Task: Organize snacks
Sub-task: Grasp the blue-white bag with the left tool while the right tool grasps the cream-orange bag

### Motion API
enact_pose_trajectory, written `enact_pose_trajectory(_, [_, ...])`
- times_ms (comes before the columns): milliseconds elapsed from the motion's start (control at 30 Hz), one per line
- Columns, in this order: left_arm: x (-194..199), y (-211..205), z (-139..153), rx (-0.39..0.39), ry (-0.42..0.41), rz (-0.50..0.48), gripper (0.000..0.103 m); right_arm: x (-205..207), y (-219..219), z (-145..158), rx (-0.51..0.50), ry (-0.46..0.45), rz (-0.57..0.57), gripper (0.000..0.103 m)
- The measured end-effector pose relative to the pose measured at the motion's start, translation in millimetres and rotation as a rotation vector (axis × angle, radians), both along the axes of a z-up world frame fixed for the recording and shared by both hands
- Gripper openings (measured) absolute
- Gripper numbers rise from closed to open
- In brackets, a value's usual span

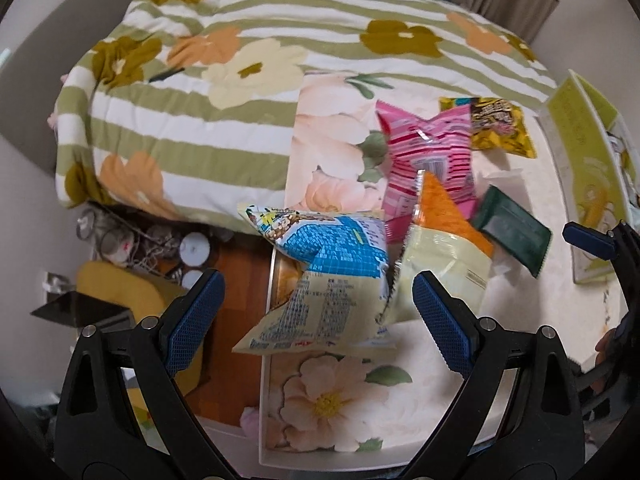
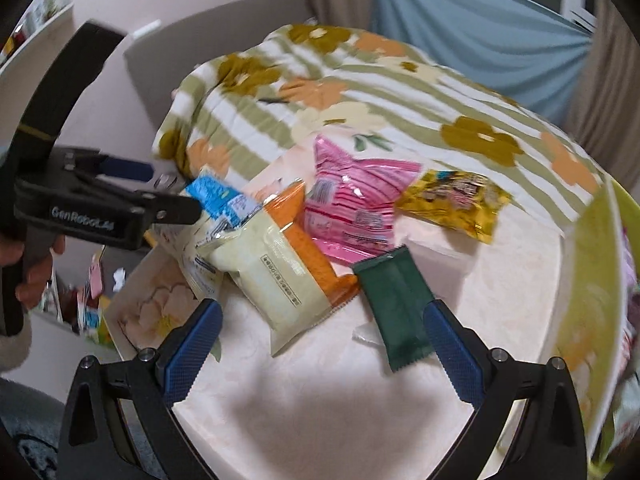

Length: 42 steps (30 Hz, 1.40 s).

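Hovering wide open, empty: left gripper [image 1: 316, 312] over blue-and-cream snack bag [image 1: 320, 276] at table [image 1: 420, 380] edge. Right wrist view: right gripper [image 2: 320, 344] agape, gripping nothing, near green bar [image 2: 394, 304] beside orange-cream pouch [image 2: 280, 272].

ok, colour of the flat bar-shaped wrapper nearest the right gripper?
Dark green wrapper, plain, no visible print. Clearest in the right wrist view.

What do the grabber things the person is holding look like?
Both are black plastic with two long arms that end in blue pads with a bumpy grid texture, held on by small silver screws. The left gripper, seen from the side, has pale lettering on its body and a yellowish band on its handle. A fuzzy pale sleeve cuff shows at the wrist. The right gripper matches.
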<state>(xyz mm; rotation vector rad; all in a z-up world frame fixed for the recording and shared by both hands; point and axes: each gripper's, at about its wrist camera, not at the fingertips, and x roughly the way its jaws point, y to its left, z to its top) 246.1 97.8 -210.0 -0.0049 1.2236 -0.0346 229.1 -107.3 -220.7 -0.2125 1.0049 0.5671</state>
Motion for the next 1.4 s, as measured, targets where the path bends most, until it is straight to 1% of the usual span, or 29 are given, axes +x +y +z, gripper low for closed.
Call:
enact_pose_trajectory(133, [6.7, -0.4, -10.6, -0.002, 0.020, 0.037, 0.094, 7.4, 11.6, -10.6, -0.029, -0.008, 0.089, 0.100])
enact_pose_trajectory(200, [10.0, -1.2, -17.6, 0.007, 0.036, 0.054, 0.090, 10.4, 16.6, -14.3, -0.034, -0.014, 0.129, 0.100])
enact_pose_trajectory(233, [11.3, -1.5, -20.5, 0.006, 0.046, 0.059, 0.085, 12.1, 19.2, -16.0, -0.035, -0.017, 0.150, 0.100])
enact_pose_trajectory(267, [12.4, -1.5, -23.9, 0.003, 0.056, 0.064, 0.082, 14.2, 22.9, -18.5, -0.039, -0.022, 0.173, 0.100])
enact_pose_trajectory(333, [13.6, -1.9, -30.9, -0.011, 0.071, 0.075, 0.081, 17.3, 28.0, -22.4, -0.049, -0.025, 0.202, 0.100])
enact_pose_trajectory(400, [14.6, -2.6, -35.9, -0.017, 0.086, 0.083, 0.076, 21.0, 33.0, -28.7, -0.055, -0.019, 0.232, 0.100])
enact_pose_trajectory(433, [14.6, -3.0, -38.4, -0.022, 0.092, 0.085, 0.076, 22.5, 34.4, -31.1, -0.055, -0.016, 0.241, 0.100])
enact_pose_trajectory(567, [14.5, -8.9, -45.3, 0.016, 0.107, 0.077, 0.075, 24.1, 41.6, -40.6, -0.055, -0.013, 0.300, 0.100])
enact_pose_trajectory(700, [14.4, -8.5, -45.2, 0.020, 0.107, 0.080, 0.074, 23.3, 48.3, -48.6, -0.089, -0.024, 0.354, 0.100])
enact_pose_trajectory(800, [13.4, -6.7, -42.8, 0.023, 0.099, 0.086, 0.068, 23.1, 53.1, -53.3, -0.105, -0.033, 0.403, 0.100])
enact_pose_trajectory(833, [13.1, -7.6, -41.1, 0.025, 0.094, 0.081, 0.060, 22.7, 55.3, -54.4, -0.113, -0.039, 0.421, 0.100])
enact_pose_trajectory(867, [13.2, -8.6, -40.3, 0.022, 0.093, 0.074, 0.055, 22.2, 58.1, -55.5, -0.123, -0.048, 0.443, 0.100])
enact_pose_trajectory(900, [13.7, -10.0, -40.0, 0.024, 0.097, 0.069, 0.055, 21.5, 61.0, -56.7, -0.134, -0.056, 0.461, 0.099])
enact_pose_trajectory(933, [13.9, -12.1, -39.9, 0.035, 0.096, 0.063, 0.054, 20.8, 63.2, -58.1, -0.142, -0.063, 0.476, 0.099])
enact_pose_trajectory(967, [14.4, -13.3, -39.9, 0.040, 0.095, 0.058, 0.052, 19.7, 65.8, -59.9, -0.154, -0.070, 0.496, 0.095])
enact_pose_trajectory(1033, [14.3, -14.0, -39.5, 0.046, 0.093, 0.052, 0.052, 19.2, 68.9, -63.4, -0.162, -0.064, 0.524, 0.091])
enact_pose_trajectory(1067, [13.9, -13.2, -38.7, 0.046, 0.091, 0.051, 0.051, 19.3, 69.0, -63.6, -0.161, -0.068, 0.530, 0.088])
enact_pose_trajectory(1200, [13.3, -12.2, -37.9, 0.043, 0.089, 0.047, 0.050, 22.2, 67.6, -63.4, -0.166, -0.064, 0.536, 0.082])
enact_pose_trajectory(1233, [13.1, -11.6, -37.2, 0.037, 0.088, 0.045, 0.050, 22.2, 66.5, -63.1, -0.169, -0.067, 0.535, 0.069])
enact_pose_trajectory(1267, [12.7, -11.3, -36.4, 0.032, 0.086, 0.045, 0.050, 22.3, 65.5, -62.7, -0.193, -0.091, 0.529, 0.065])
enact_pose_trajectory(1400, [11.1, -9.2, -29.1, 0.010, 0.069, 0.045, 0.049, 26.9, 58.1, -59.0, -0.178, -0.066, 0.520, 0.060])
